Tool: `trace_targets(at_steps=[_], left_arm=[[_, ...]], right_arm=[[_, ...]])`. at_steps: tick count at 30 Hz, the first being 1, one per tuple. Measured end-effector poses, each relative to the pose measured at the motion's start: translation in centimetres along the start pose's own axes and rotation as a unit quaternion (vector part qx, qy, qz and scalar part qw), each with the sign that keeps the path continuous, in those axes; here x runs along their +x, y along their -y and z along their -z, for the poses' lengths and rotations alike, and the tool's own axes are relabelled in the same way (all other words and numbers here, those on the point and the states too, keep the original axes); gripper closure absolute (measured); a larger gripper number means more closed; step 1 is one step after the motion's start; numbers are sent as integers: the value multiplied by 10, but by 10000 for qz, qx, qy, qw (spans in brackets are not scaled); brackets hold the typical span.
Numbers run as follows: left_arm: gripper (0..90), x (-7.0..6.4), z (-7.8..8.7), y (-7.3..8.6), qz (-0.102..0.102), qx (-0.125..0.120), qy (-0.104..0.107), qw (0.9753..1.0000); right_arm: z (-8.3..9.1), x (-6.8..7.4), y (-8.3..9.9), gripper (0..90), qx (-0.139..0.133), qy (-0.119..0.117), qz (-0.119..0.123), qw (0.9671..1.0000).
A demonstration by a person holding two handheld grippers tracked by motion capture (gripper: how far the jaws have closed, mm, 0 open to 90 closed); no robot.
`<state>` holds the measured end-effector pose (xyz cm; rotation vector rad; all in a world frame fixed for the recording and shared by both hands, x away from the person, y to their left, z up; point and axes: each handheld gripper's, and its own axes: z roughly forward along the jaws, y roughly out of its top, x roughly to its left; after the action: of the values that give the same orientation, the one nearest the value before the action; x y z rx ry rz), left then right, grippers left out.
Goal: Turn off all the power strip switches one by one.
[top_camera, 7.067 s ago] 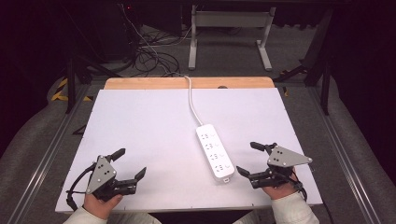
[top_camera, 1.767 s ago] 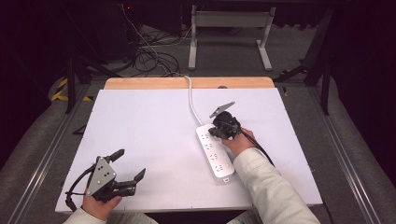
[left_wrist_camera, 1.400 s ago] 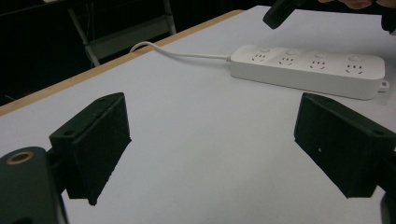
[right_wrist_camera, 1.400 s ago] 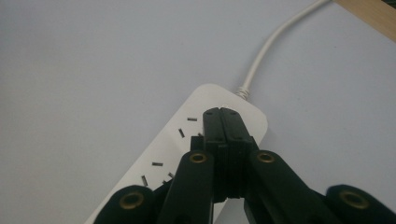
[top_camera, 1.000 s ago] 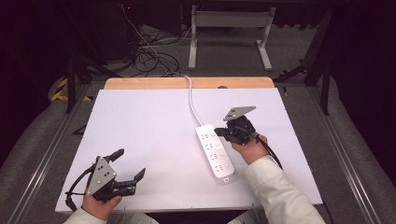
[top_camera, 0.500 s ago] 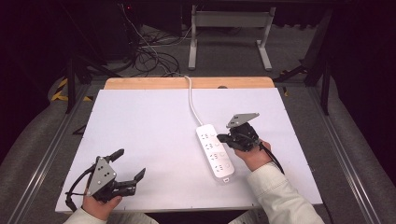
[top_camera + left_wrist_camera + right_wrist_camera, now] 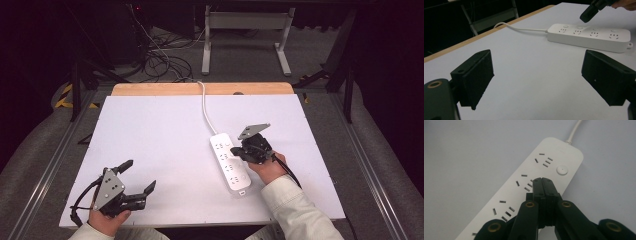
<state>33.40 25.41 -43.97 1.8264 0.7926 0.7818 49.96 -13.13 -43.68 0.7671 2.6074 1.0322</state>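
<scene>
Right hand-held gripper (image 7: 542, 180) pressed together over power strip (image 7: 529, 182) (contact unclear); left hand-held gripper (image 7: 537, 82) apart.

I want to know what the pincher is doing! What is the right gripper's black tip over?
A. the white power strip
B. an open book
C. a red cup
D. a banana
A: in the right gripper view, the right gripper, jaws pressed together, sits over the white power strip, near its sockets and round buttons.
</scene>
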Motion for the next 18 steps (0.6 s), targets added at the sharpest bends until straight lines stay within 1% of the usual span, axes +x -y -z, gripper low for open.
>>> trace_targets(at_steps=[10,11,18], left_arm=[[112,1,-1,0,-45,6,-18,10000],[111,1,-1,0,-45,5,-16,10000],[111,0,-1,0,-26,14,-5,10000]], right_arm=[[-13,-2,2,900,128,22,21,9999],[-14,-2,2,900,137,31,-15,9999],[-15,-5,3,900,140,31,-26,9999]])
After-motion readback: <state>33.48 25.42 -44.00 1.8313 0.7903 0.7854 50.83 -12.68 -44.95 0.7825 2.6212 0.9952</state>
